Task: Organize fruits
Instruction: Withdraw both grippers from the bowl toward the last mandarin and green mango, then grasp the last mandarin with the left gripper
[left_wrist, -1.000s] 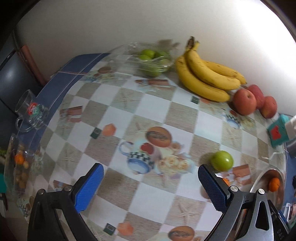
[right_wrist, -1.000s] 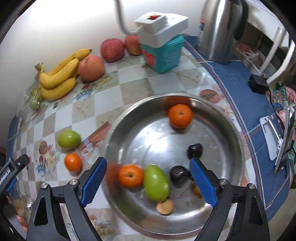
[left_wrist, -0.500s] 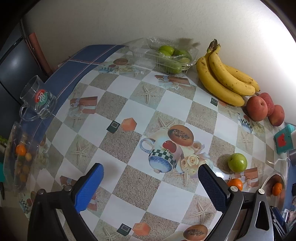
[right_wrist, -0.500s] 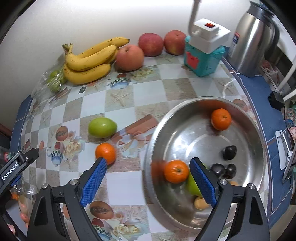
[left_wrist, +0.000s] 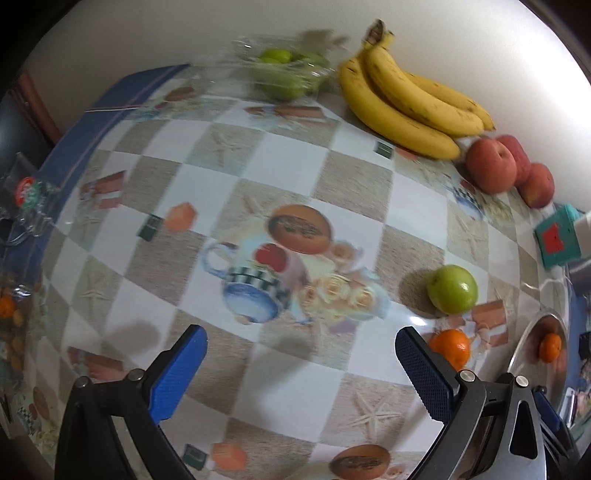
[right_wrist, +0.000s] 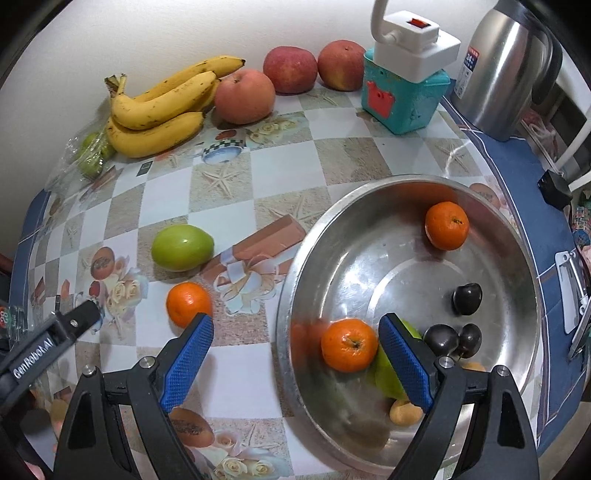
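A green fruit and an orange lie on the patterned tablecloth left of a steel bowl. The bowl holds two oranges, a green fruit, dark plums and a small tan fruit. My right gripper is open and empty above the bowl's left rim. My left gripper is open and empty over the cloth; the green fruit and orange lie by its right finger. The left gripper's body shows in the right wrist view.
Bananas, three red apples and a bag of green fruit line the back wall. A teal box with a white plug and a steel kettle stand at the back right. A glass mug stands at the left edge.
My right gripper moved left, off the bowl's middle to its left rim. My left gripper dropped closer to the cloth, toward the green fruit and orange. Both stayed open.
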